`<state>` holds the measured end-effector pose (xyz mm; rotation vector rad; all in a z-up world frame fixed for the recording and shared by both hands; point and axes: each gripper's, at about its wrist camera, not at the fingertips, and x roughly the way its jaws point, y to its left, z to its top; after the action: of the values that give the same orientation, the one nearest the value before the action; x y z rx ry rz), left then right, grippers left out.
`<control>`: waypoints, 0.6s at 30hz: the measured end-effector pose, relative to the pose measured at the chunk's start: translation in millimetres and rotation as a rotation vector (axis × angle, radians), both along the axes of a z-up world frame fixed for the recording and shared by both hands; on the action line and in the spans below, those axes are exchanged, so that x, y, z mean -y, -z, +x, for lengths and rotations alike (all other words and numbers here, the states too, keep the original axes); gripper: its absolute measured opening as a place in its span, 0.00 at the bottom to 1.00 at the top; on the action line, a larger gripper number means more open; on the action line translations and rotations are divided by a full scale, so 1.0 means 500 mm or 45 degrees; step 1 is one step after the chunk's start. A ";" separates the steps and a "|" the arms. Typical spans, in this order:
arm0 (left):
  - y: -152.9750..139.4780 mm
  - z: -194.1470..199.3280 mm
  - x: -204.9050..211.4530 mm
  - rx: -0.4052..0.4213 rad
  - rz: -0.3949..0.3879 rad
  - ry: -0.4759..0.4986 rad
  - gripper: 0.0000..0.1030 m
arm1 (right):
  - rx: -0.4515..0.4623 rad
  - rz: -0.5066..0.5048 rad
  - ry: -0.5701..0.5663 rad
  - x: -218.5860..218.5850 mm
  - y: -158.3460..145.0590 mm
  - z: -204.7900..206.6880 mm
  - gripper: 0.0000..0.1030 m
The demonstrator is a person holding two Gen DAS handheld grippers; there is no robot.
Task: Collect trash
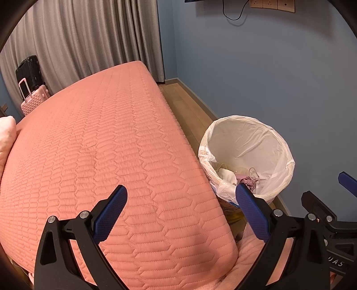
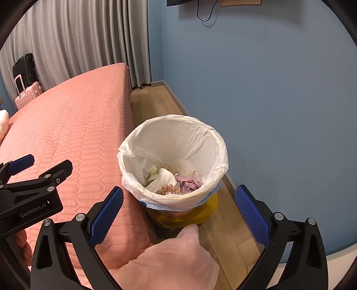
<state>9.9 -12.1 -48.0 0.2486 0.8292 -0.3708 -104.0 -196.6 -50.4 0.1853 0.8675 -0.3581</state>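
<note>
Beside a blue wall (image 2: 279, 100), on a wooden plank floor (image 2: 156, 98): bed with salmon quilted coverlet (image 1: 107, 156), filling the left half of both views; grey pleated curtain (image 1: 84, 35) behind its far end. Beyond the bed's far left corner, black suitcase (image 1: 29, 71) with pink suitcase (image 1: 33, 98) in front of it, handle raised. Between bed edge and wall, just beside the mattress: yellow waste bin (image 2: 200, 214), upright, lined with a translucent white bag (image 2: 174, 142) folded out over the rim. Inside the bin, at the bottom: trash (image 2: 174, 180), namely crumpled white tissue, a mauve wad, pale green scraps, a pink speckled piece and a clear curled strip; seen from the left wrist only partly, behind a fingertip. Near the lower edge of the right-wrist view, in front of the bin: pink plush fabric (image 2: 169, 258), touching the bed's side. Left gripper (image 1: 180, 212), over the bed's near corner, jaws spread wide, nothing between the blue pads (image 1: 111, 214); also visible at the left edge of the right-wrist view. Right gripper (image 2: 178, 214), held above and before the bin, jaws likewise wide apart and empty. High on the wall, wall sockets (image 1: 272, 4) with a black cable (image 1: 234, 15) hanging below.
</note>
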 end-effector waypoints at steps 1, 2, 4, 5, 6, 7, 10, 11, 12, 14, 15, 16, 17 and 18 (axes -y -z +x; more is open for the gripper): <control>0.000 -0.001 0.001 0.001 0.002 0.001 0.91 | 0.000 0.000 0.001 0.000 0.000 0.000 0.95; 0.000 -0.001 0.002 0.002 0.004 0.004 0.91 | 0.000 0.000 0.001 0.000 0.000 0.000 0.95; 0.000 -0.003 0.004 0.007 0.008 0.009 0.91 | 0.000 0.002 0.001 0.000 0.000 0.000 0.95; 0.000 -0.003 0.005 0.009 0.010 0.011 0.91 | -0.001 0.003 0.002 0.001 0.000 -0.001 0.95; 0.000 -0.003 0.007 0.008 0.010 0.013 0.91 | 0.000 0.003 0.003 0.001 0.000 -0.001 0.95; 0.000 -0.003 0.007 0.006 0.010 0.015 0.91 | 0.001 0.004 0.005 0.001 0.000 -0.002 0.95; -0.001 -0.005 0.009 0.008 0.011 0.016 0.91 | 0.001 0.005 0.007 0.002 -0.001 -0.002 0.95; -0.001 -0.004 0.008 0.006 0.011 0.017 0.91 | 0.001 0.006 0.007 0.002 -0.001 -0.002 0.95; -0.001 -0.004 0.009 0.005 0.011 0.016 0.91 | 0.001 0.006 0.007 0.002 -0.001 -0.002 0.95; -0.001 -0.003 0.010 0.004 0.010 0.016 0.91 | 0.001 0.006 0.009 0.002 -0.001 -0.002 0.95; -0.001 -0.003 0.010 0.003 0.010 0.017 0.91 | 0.001 0.008 0.011 0.002 -0.001 -0.002 0.95; -0.001 -0.003 0.011 0.002 0.011 0.018 0.91 | 0.001 0.008 0.012 0.003 -0.001 -0.002 0.95; -0.001 -0.003 0.012 0.001 0.012 0.021 0.91 | 0.001 0.009 0.014 0.004 -0.001 -0.002 0.95; 0.000 -0.003 0.013 0.001 0.013 0.024 0.91 | 0.002 0.009 0.016 0.003 -0.002 -0.004 0.95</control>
<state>8.2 -18.5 -47.8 0.2660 0.8285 -0.3842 -105.8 -197.9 -49.5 0.1978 0.8668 -0.3666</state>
